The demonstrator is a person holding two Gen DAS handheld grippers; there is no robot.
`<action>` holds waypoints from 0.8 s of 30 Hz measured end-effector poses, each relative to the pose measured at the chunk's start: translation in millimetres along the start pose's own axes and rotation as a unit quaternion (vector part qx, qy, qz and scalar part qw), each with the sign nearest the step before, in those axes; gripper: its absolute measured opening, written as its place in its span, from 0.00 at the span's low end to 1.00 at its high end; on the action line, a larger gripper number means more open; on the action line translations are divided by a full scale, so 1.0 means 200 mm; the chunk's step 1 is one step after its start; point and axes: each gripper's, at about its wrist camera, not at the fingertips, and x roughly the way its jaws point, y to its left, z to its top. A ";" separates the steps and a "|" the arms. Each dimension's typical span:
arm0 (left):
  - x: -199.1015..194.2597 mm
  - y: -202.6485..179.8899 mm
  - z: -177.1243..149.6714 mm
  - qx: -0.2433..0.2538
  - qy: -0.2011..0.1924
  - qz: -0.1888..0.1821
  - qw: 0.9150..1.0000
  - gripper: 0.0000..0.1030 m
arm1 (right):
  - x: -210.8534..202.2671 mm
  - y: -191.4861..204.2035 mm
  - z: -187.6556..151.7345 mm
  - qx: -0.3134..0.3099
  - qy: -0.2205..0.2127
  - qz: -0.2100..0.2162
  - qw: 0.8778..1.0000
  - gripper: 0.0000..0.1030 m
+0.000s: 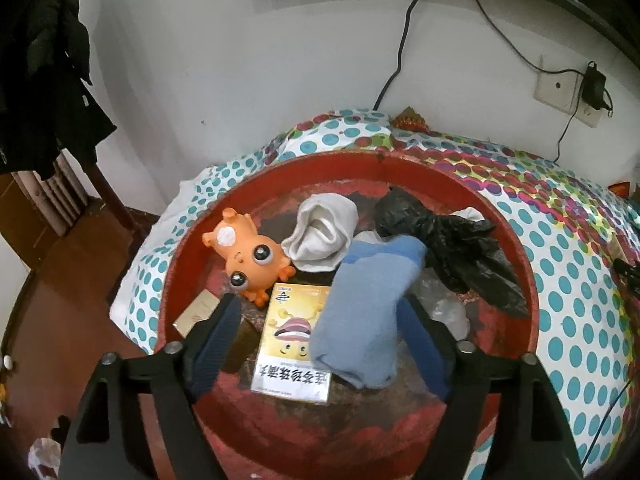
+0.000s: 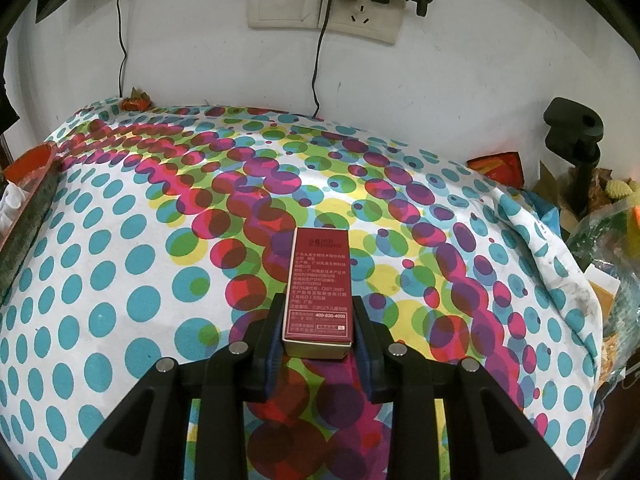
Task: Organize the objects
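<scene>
A red round basin (image 1: 516, 240) sits on a dotted cloth (image 1: 568, 280). In it lie an orange toy animal (image 1: 244, 252), a rolled white sock (image 1: 324, 236), a black plastic bag (image 1: 448, 240), a yellow box (image 1: 294, 328) and a small beige box (image 1: 198, 312). My left gripper (image 1: 320, 304) hangs open over the basin. A blue sock (image 1: 360, 312), slightly blurred, is between its fingers, close to the right one, and drapes over the yellow box. My right gripper (image 2: 318, 302) is shut on a dark red box (image 2: 318, 280) just above the cloth (image 2: 120, 280).
Crumpled clear plastic (image 1: 444, 308) lies in the basin. The wall behind carries sockets (image 2: 324, 0) with cables. Dark clothing (image 1: 40, 80) hangs at left over a radiator. A black clamp (image 2: 572, 136) and bags of clutter (image 2: 608, 240) stand at the cloth's right edge. The basin rim (image 2: 32, 168) shows at left.
</scene>
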 end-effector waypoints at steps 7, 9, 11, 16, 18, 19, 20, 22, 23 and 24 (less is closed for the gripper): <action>-0.07 0.08 -0.01 -0.008 -0.019 0.003 1.000 0.86 | 0.00 0.02 0.00 -0.013 -0.002 -0.014 1.000 0.31; -0.08 0.11 -0.02 -0.010 -0.021 0.011 1.000 0.86 | 0.00 0.02 0.00 -0.015 -0.002 -0.016 1.000 0.31; -0.08 0.14 -0.04 -0.012 -0.023 0.021 0.999 0.86 | 0.00 0.03 0.00 -0.020 -0.003 -0.022 1.000 0.30; -0.09 0.24 -0.08 -0.027 -0.022 0.042 0.999 0.89 | -0.01 0.05 0.00 -0.028 -0.004 -0.033 0.999 0.30; -0.09 0.29 -0.10 -0.039 -0.021 0.048 0.998 0.90 | -0.01 0.03 0.01 -0.004 0.000 -0.029 1.000 0.29; -0.09 0.31 -0.11 -0.045 -0.020 0.050 0.998 0.90 | -0.01 0.02 0.00 0.006 0.002 -0.026 1.000 0.29; -0.09 0.32 -0.12 -0.049 -0.019 0.051 0.997 0.90 | -0.01 0.02 0.00 0.012 0.003 -0.025 1.000 0.29; -0.09 0.35 -0.14 -0.059 -0.018 0.053 0.997 0.91 | -0.01 0.02 0.00 0.020 0.005 -0.029 0.999 0.29; -0.09 0.37 -0.15 -0.064 -0.017 0.049 0.997 0.92 | -0.02 0.03 -0.01 0.021 0.006 -0.032 0.999 0.29; -0.10 0.37 -0.15 -0.067 -0.018 0.044 0.997 0.93 | -0.02 0.04 -0.01 0.023 0.007 -0.033 0.999 0.29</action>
